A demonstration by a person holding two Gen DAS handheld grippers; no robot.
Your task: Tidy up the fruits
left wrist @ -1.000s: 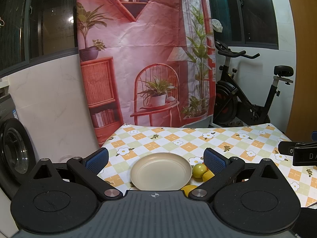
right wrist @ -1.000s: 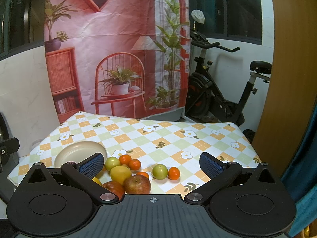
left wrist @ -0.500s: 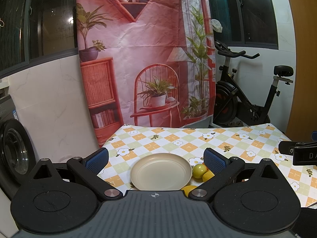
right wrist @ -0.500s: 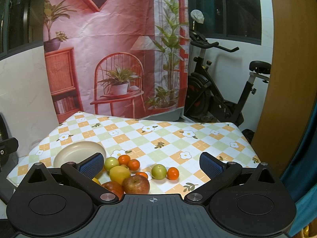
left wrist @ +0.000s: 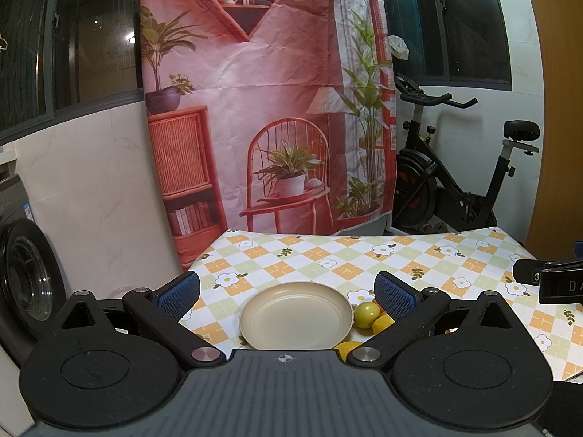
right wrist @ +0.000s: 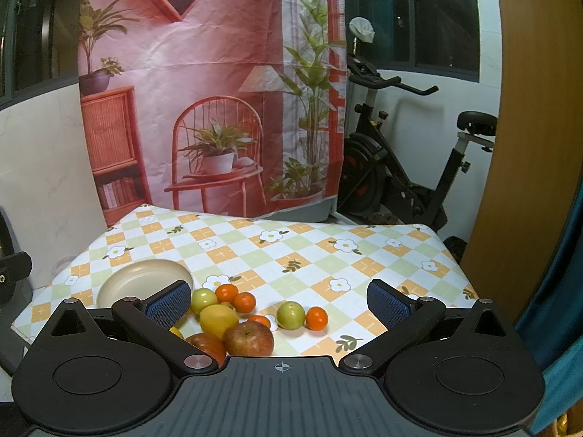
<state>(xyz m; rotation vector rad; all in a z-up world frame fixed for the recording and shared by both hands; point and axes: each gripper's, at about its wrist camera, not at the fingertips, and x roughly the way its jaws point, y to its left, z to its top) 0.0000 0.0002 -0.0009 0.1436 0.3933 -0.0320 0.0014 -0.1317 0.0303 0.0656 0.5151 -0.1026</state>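
Empty cream plate point(left wrist: 295, 313) beside loose fruit point(right wrist: 237, 318) — both jaws wide apart.

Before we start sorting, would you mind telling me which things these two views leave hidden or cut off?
- Left wrist view: most fruit is hidden behind the left gripper; only a green fruit shows whole beside the plate.
- Right wrist view: the darker apple and the plate's near edge are covered by the right gripper.
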